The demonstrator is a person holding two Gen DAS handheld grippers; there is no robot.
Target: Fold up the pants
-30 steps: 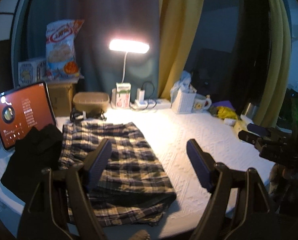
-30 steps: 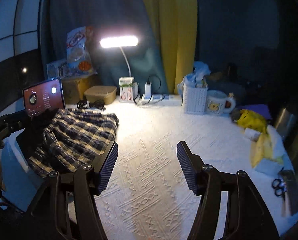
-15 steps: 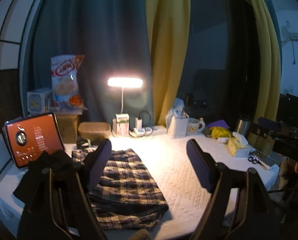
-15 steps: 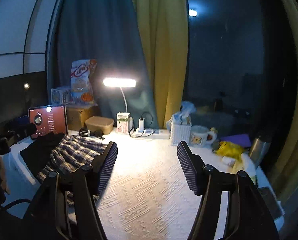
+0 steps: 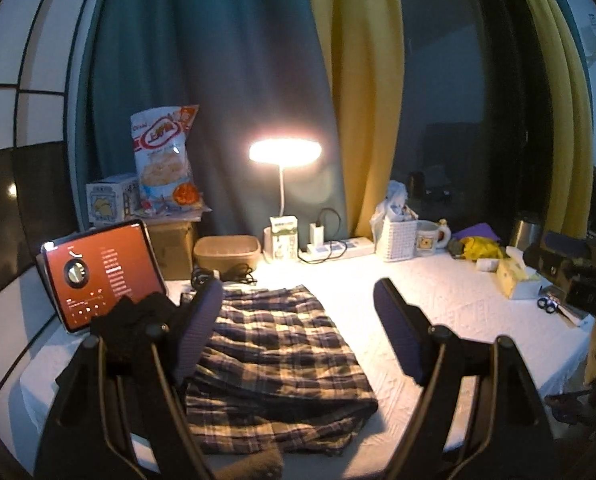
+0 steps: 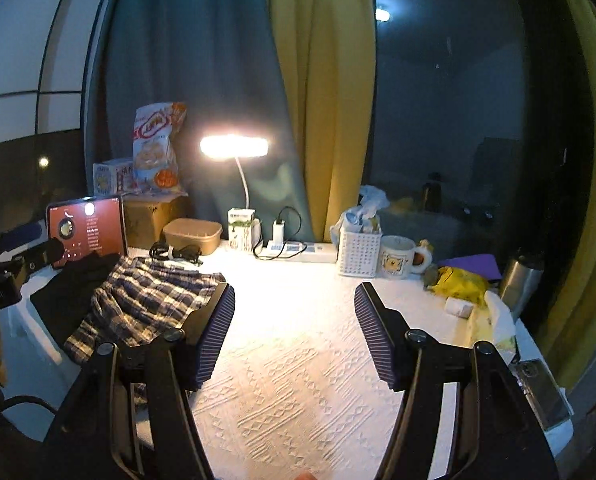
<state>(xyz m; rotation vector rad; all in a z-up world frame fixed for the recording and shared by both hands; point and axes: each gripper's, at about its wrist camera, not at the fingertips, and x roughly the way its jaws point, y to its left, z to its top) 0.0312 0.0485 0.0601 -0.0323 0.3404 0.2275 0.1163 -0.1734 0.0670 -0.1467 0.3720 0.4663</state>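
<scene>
Surface (image 6: 298, 380), white textured cover, fills most of my view; clutter's pushed to the 12 o'clock edge, prob. to leave folding room. Plaid pants (image 5: 274, 352) lie flat-ish w/ layers stacked, at 6 o'clock under my left gripper (image 5: 298, 320), at 9 o'clock from my right gripper (image 6: 294, 332); looks like a fold's in already. Black garment (image 5: 134, 328) sits touching them at 9, beside the tablet (image 5: 98, 272). Lamp (image 5: 284, 152) at 12 lights the work. Both jaws released wide, holding nothing, hanging above the surface.
</scene>
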